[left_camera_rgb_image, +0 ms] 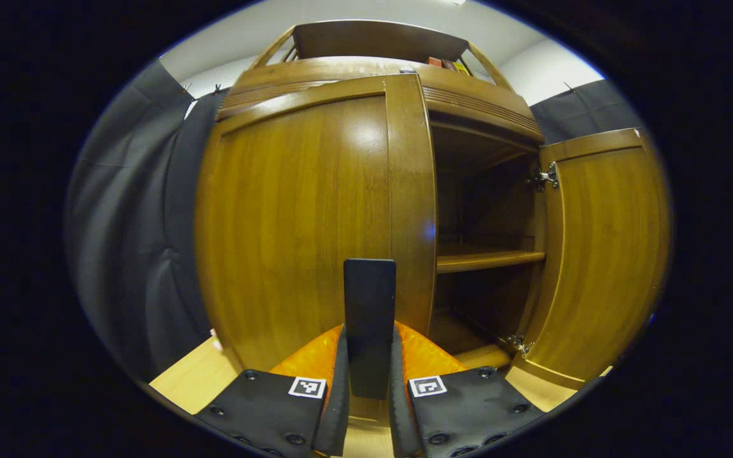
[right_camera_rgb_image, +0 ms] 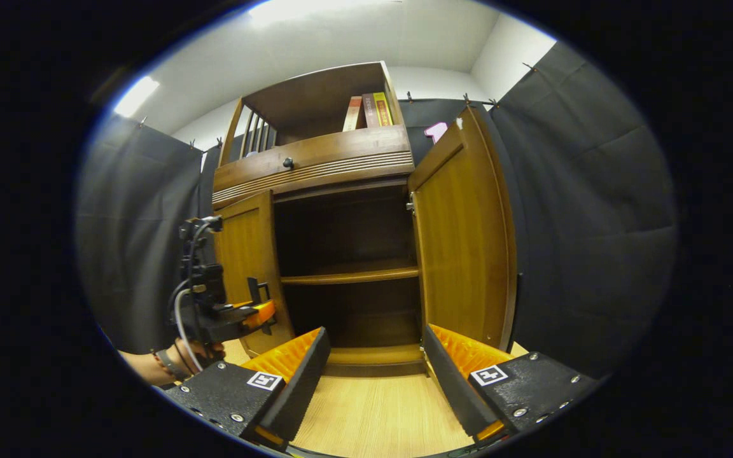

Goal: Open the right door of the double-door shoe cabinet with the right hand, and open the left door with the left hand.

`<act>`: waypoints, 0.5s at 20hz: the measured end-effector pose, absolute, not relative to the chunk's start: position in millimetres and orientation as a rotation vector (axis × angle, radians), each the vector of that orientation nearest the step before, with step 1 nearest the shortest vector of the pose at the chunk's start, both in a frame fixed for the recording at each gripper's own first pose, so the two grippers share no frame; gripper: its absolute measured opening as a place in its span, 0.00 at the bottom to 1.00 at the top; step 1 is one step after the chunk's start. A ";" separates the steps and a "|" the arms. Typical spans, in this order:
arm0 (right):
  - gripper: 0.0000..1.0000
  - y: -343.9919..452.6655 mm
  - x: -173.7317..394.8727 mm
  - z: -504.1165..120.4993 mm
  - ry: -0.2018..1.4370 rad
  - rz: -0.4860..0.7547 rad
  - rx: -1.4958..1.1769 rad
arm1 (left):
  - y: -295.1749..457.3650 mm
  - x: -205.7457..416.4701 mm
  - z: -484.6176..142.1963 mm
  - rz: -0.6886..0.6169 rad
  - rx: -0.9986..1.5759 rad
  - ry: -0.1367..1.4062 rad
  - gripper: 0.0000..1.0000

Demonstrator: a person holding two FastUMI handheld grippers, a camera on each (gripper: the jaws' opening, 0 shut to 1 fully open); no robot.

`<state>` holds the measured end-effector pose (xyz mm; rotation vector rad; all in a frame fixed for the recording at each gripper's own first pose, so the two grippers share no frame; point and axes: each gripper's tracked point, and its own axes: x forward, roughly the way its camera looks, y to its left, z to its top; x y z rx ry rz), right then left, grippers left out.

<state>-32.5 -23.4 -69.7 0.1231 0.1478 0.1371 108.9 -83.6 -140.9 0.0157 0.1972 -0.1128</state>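
Already the right door (right_camera_rgb_image: 465, 242) is swung wide; the left gripper (left_camera_rgb_image: 369, 375) is clamped on the dark handle (left_camera_rgb_image: 369, 318) of the shut left door (left_camera_rgb_image: 303, 222); the right gripper (right_camera_rgb_image: 376, 369) is spread, empty; a slanted pull could slip the handle free.

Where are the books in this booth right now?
In the right gripper view, the books stand upright on the cabinet's top shelf, toward its right end, above the drawer with the dark knob.
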 end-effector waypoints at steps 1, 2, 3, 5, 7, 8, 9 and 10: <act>0.92 -19.2 -32.1 -69.0 0.147 0.147 0.125 | -73.1 94.3 -137.8 -0.106 0.006 0.205 0.34; 0.92 -14.8 -32.0 -69.1 0.149 0.154 0.125 | -63.0 80.0 -132.9 -0.103 -0.005 0.212 0.34; 0.92 -11.0 -31.7 -69.2 0.149 0.161 0.122 | -52.8 65.7 -129.4 -0.104 -0.015 0.222 0.34; 1.00 -3.0 -30.2 -69.0 0.153 0.175 0.114 | -33.3 46.7 -126.0 -0.105 0.000 0.227 0.29; 1.00 5.8 -29.4 -69.5 0.156 0.191 0.114 | -13.3 34.5 -120.9 -0.092 0.019 0.225 0.28; 1.00 10.8 -29.2 -69.5 0.158 0.198 0.114 | -2.9 27.8 -118.2 -0.079 0.012 0.227 0.26; 1.00 14.3 -29.4 -69.8 0.159 0.202 0.115 | 3.8 24.4 -116.8 -0.071 0.006 0.222 0.25; 1.00 18.7 -29.2 -69.5 0.158 0.207 0.117 | 8.9 20.4 -116.5 -0.071 0.002 0.222 0.24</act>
